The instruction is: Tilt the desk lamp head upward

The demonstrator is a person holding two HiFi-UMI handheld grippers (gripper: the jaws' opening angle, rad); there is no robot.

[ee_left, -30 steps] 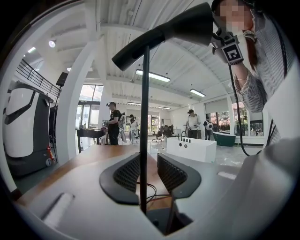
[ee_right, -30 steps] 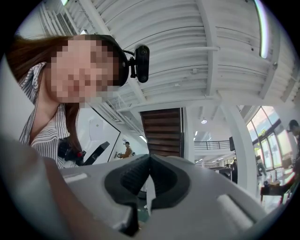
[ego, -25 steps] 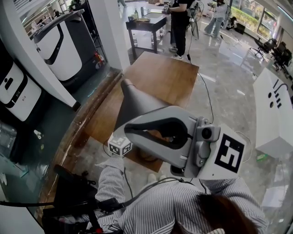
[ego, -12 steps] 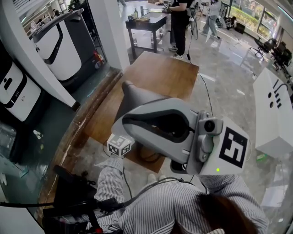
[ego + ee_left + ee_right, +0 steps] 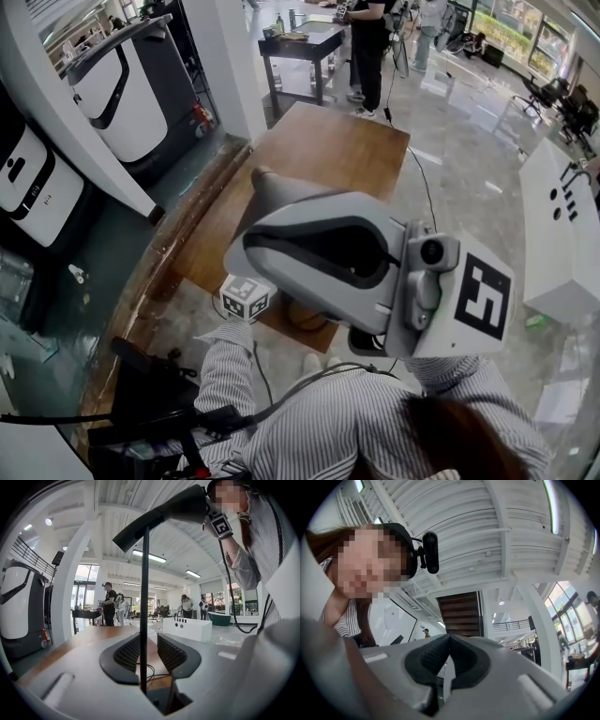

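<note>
Above the left gripper [image 5: 148,640], whose parted jaws loosely straddle the lamp stem [image 5: 144,573], the lamp head [image 5: 159,515] slants up toward the right gripper [image 5: 450,638], jaws closed on nothing, at its wide end.

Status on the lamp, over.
Left gripper open round lamp pole. Right gripper shut on lamp head, gripped end raised. Nothing blocking.

a desk lamp [image 5: 272,195] stands on the wooden table [image 5: 328,150].

No legible text; only coded square markers [image 5: 480,300] on the cubes [image 5: 246,297]
</note>
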